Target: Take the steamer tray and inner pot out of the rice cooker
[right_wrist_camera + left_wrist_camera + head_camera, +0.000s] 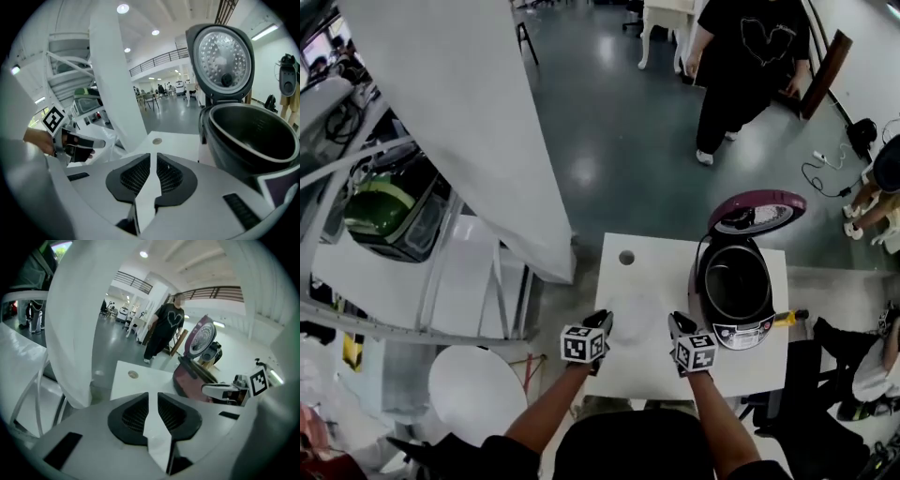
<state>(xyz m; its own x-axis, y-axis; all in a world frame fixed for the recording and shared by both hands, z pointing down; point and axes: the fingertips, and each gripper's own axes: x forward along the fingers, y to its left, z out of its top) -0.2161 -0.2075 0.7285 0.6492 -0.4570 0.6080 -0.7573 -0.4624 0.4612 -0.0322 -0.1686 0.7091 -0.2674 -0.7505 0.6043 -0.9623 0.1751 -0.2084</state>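
Rice cooker (741, 330) is set off to the right
Right gripper (682, 325) nearest inner pot (737, 281), left gripper (601, 322) farther; both held barely parted, empty

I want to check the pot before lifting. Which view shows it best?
The right gripper view: the pot is near and large, its inner wall clear. The head view shows the pot small, from above. The left gripper view shows only the cooker from outside.

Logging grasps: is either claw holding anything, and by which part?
Nothing is held. The left claw and right claw each stand slightly apart with only table showing between; the inner pot sits in the rice cooker.
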